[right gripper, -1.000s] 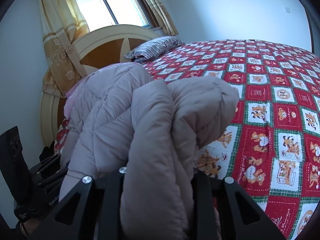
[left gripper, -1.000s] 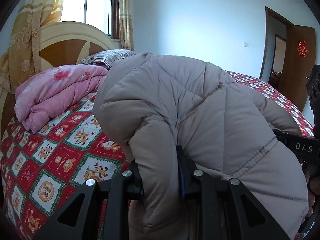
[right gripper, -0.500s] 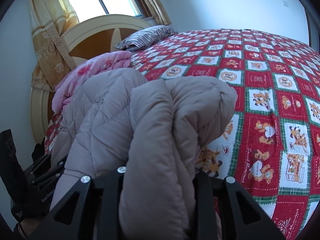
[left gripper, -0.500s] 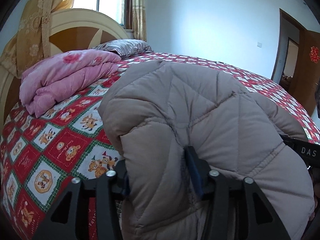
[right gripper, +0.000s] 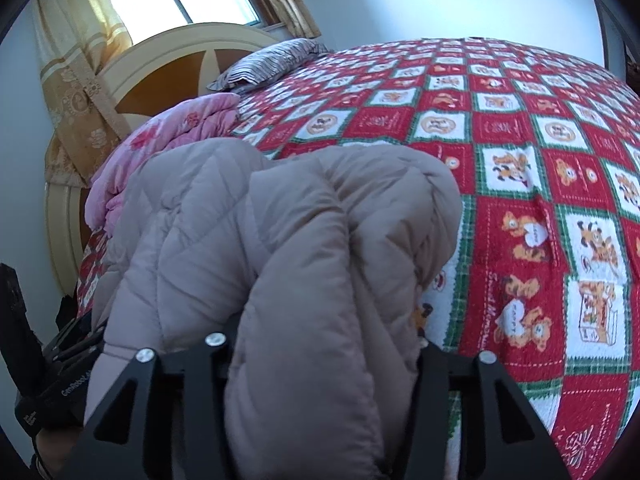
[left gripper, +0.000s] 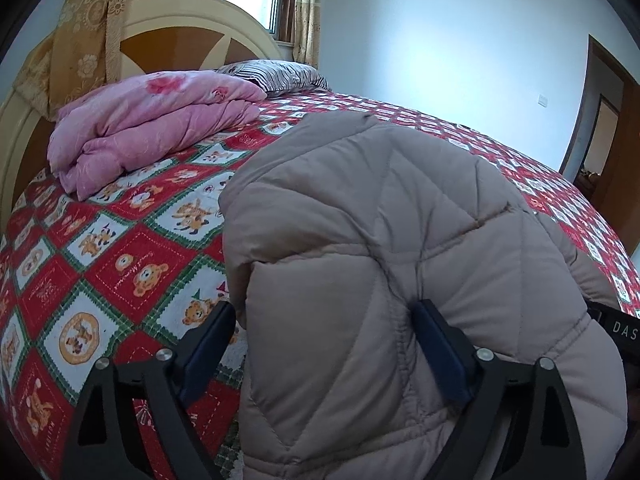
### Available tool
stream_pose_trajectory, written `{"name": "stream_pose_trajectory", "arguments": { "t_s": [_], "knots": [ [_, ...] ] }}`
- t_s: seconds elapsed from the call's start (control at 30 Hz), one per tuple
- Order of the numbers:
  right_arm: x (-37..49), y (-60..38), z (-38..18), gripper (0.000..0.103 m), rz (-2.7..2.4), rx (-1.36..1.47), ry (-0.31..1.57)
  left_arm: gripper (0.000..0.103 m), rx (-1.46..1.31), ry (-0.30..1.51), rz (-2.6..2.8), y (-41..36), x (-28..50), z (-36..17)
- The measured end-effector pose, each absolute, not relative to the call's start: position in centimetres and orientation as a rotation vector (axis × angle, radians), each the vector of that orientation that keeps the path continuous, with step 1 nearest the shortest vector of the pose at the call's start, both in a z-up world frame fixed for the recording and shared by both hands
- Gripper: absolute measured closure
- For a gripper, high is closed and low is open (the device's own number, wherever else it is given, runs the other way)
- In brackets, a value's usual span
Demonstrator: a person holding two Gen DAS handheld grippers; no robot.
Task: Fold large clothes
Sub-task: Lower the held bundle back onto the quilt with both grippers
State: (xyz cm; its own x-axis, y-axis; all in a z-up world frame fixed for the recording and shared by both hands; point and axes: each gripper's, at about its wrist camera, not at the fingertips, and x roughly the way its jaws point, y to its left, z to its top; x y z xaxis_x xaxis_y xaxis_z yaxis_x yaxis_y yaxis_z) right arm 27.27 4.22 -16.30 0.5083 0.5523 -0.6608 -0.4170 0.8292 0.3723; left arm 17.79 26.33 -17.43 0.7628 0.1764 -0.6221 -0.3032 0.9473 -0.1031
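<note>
A beige quilted puffer jacket (left gripper: 380, 220) lies bunched on the red bear-print bedspread (left gripper: 120, 264) at the bed's near edge. My left gripper (left gripper: 324, 308) straddles one fold of it. Its jaws are opening wide; the left pad (left gripper: 208, 344) stands off the fabric and the right pad (left gripper: 436, 348) still touches it. In the right wrist view the jacket (right gripper: 280, 220) bulges up between and over the fingers of my right gripper (right gripper: 320, 344), hiding the pads. Those jaws are opening too, with the padding still filling the gap.
A folded pink quilt (left gripper: 152, 120) and a striped pillow (left gripper: 280, 74) lie by the cream and brown headboard (left gripper: 168, 40). The bedspread (right gripper: 520, 140) stretches far right. A wooden door (left gripper: 608, 120) stands at the right wall. A window with yellow curtains is behind the headboard.
Both grippers sank toward the bed with the jacket. The left jaws spread from a tight pinch to wide apart, freeing the left pad. The right jaws widened around the padding.
</note>
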Motion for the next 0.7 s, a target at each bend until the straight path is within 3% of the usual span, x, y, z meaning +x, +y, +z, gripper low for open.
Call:
{"name": "stream_pose_trajectory", "arguments": {
  "t_s": [0.33,0.7],
  "knots": [
    [27.7,3.5,-17.6,0.036,0.547,0.205,0.872,0.001,-0.249,0.686,0.276,27.1,18.3,-18.0],
    [28.3,3.8,-18.3,0.025,0.484,0.175,0.903,0.001,-0.311,0.713,0.256,28.0,18.7,-19.0]
  ]
}}
